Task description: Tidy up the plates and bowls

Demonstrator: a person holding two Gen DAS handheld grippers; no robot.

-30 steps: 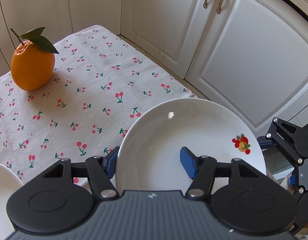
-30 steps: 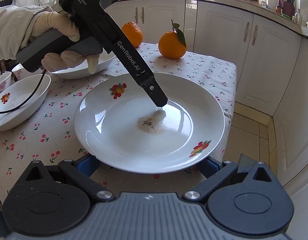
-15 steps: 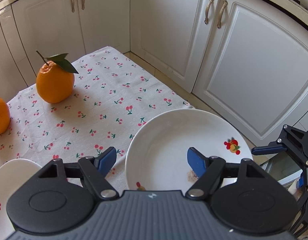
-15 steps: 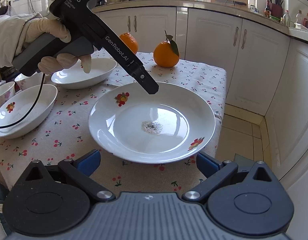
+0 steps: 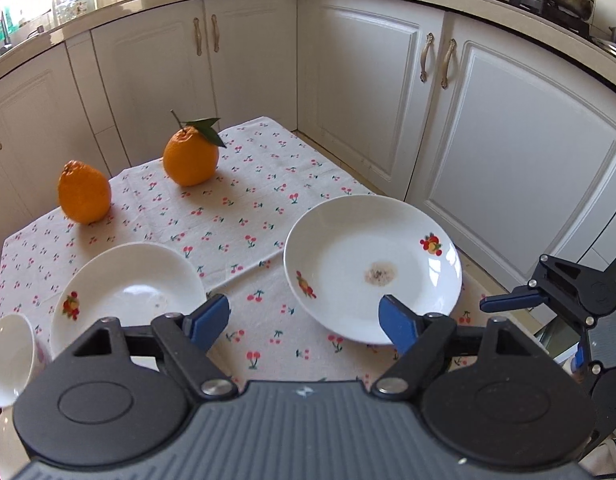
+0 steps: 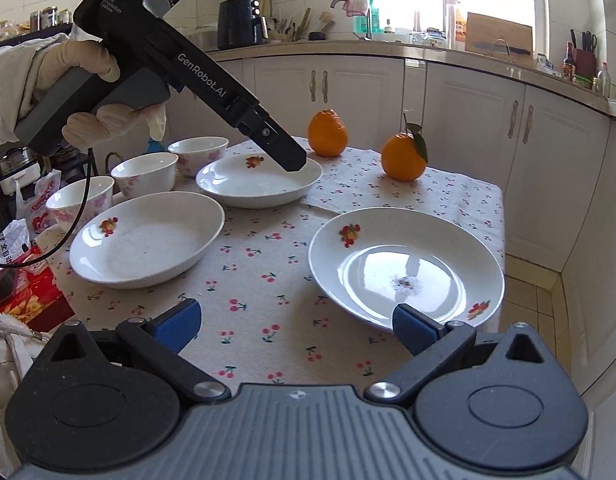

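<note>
A white plate [image 5: 371, 268] with fruit prints and a crumb stain in its middle lies on the cherry tablecloth near the table's right edge, also seen as the stained plate [image 6: 403, 272]. My left gripper [image 5: 304, 324] hangs above the cloth, left of that plate. Its jaws are opening and nothing is between them. In the right wrist view a gloved hand holds the left gripper [image 6: 294, 162] over the far deep plate [image 6: 260, 180]. My right gripper [image 6: 296, 328] stands open and empty, short of the stained plate's near rim. A second deep plate [image 6: 148, 240] lies at the left.
Three small floral bowls [image 6: 144, 172] stand in a row behind the deep plates. Two oranges [image 6: 327, 134] [image 6: 403, 156] sit at the table's far end. White cabinets [image 5: 507, 160] and tiled floor lie beyond the right edge. Bags and a red box [image 6: 24, 296] crowd the left.
Both grippers have drawn back and up from the stained plate. The left gripper's tip left the plate's middle and swung left over the far deep plate, its jaws spreading wider.
</note>
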